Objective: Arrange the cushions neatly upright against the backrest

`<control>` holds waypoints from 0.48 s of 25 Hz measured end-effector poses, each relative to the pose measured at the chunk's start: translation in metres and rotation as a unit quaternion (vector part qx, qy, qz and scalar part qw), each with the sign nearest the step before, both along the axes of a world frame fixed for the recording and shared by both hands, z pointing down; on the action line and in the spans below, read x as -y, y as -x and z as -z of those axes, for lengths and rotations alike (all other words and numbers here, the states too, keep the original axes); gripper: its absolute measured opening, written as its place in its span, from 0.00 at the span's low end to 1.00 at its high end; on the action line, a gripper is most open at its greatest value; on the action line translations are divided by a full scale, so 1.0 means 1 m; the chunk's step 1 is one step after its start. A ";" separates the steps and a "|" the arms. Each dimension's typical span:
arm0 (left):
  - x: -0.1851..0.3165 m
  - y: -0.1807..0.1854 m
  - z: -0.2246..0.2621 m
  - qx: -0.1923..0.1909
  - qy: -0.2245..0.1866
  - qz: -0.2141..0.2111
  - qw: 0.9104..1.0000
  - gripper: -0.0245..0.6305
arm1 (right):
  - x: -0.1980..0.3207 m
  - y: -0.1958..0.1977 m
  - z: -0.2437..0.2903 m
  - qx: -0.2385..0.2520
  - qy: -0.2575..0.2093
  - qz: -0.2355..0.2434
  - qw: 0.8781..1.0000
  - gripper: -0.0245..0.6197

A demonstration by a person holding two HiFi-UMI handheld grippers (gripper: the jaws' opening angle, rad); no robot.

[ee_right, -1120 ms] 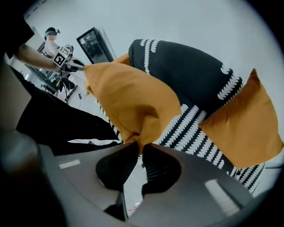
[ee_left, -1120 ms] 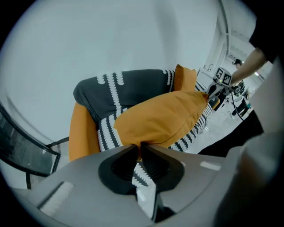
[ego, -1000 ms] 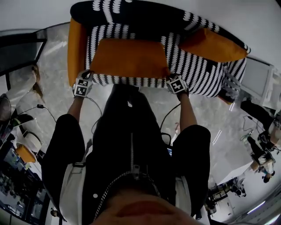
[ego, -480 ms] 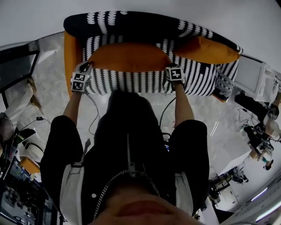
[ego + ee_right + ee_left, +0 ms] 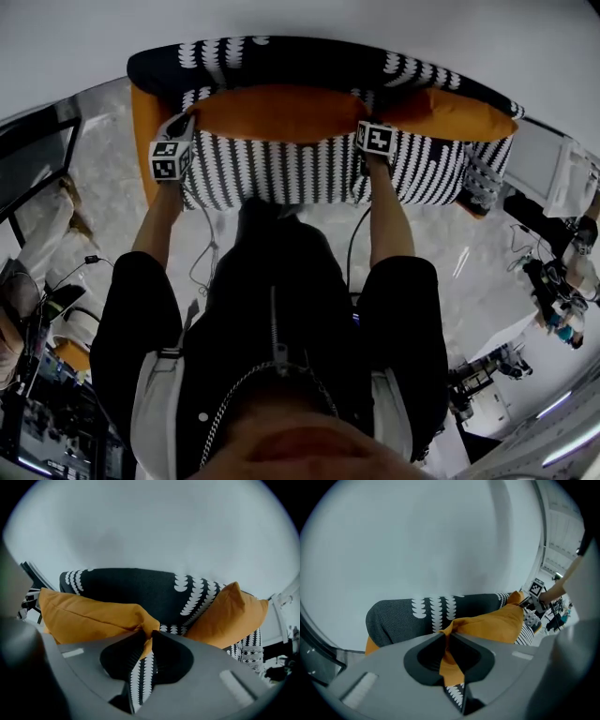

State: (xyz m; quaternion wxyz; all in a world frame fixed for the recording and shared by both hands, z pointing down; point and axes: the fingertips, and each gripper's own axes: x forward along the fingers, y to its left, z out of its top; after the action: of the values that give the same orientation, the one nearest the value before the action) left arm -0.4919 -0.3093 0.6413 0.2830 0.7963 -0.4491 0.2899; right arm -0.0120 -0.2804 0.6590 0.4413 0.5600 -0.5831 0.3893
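Two corners of the long orange fabric cushion [image 5: 277, 112] are pinched: left gripper [image 5: 446, 635] clamped tight, right gripper [image 5: 151, 634] holding its corner, jaws just easing open. It leans on the black-and-white patterned sofa backrest [image 5: 281, 58].

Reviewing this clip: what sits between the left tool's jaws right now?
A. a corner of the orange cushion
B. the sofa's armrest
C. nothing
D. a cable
A: in the left gripper view the left tool is pinched shut on a corner of the orange cushion, with the patterned sofa backrest behind it.
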 end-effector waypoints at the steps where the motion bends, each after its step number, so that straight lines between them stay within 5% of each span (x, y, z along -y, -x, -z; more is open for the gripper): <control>1: 0.009 0.000 -0.001 -0.002 0.003 0.005 1.000 0.11 | 0.008 -0.002 0.003 -0.001 -0.010 -0.014 1.000 0.13; 8: 0.051 0.005 -0.016 -0.003 0.022 0.029 0.999 0.11 | 0.035 -0.005 0.032 0.038 -0.092 -0.099 0.990 0.10; 12: 0.063 0.005 -0.022 0.006 0.034 0.051 0.998 0.11 | 0.018 -0.001 0.043 0.058 -0.107 -0.094 0.988 0.05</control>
State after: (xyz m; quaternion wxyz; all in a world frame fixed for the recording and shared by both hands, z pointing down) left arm -0.4970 -0.3726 0.6635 0.3212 0.7606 -0.4808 0.2953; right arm -0.0111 -0.2986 0.6162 0.3060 0.6331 -0.5903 0.3964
